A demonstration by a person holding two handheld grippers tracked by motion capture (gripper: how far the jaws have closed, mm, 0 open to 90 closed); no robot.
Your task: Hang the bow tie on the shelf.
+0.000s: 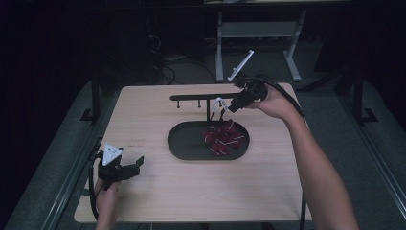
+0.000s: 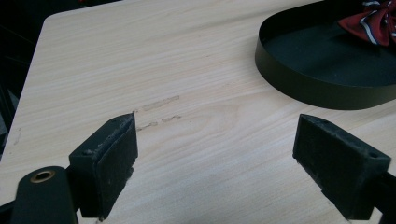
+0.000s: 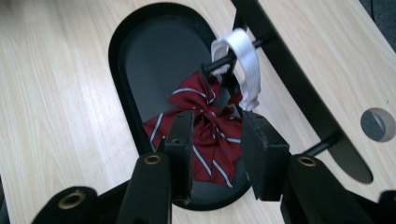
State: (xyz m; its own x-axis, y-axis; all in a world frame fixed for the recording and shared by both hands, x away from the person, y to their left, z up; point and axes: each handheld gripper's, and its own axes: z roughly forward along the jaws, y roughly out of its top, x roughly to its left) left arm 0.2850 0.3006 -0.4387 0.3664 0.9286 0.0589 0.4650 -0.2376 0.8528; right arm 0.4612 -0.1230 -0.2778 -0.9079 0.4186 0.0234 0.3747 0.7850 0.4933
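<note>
A black oval tray [image 1: 182, 148] sits mid-table and carries a stand with a horizontal peg bar [image 1: 201, 97]. Red striped bow ties [image 1: 222, 139] lie heaped in the tray's right half. One bow tie [image 3: 205, 107] hangs by a white strap [image 3: 245, 56] looped over a peg of the bar [image 3: 289, 79]. My right gripper [image 3: 218, 119] is at that peg [image 1: 230, 108], jaws apart on either side of the hanging bow tie, pads not pressing it. The left gripper [image 1: 135, 167] rests near the front left of the table, open and empty [image 2: 215, 135], facing the tray [image 2: 299, 84].
The light wooden table [image 1: 158, 191] has bare surface to the left of and in front of the tray. A round hole [image 3: 377, 123] in the tabletop lies beyond the bar. A white tilted object [image 1: 242, 64] and a desk frame stand behind the far edge.
</note>
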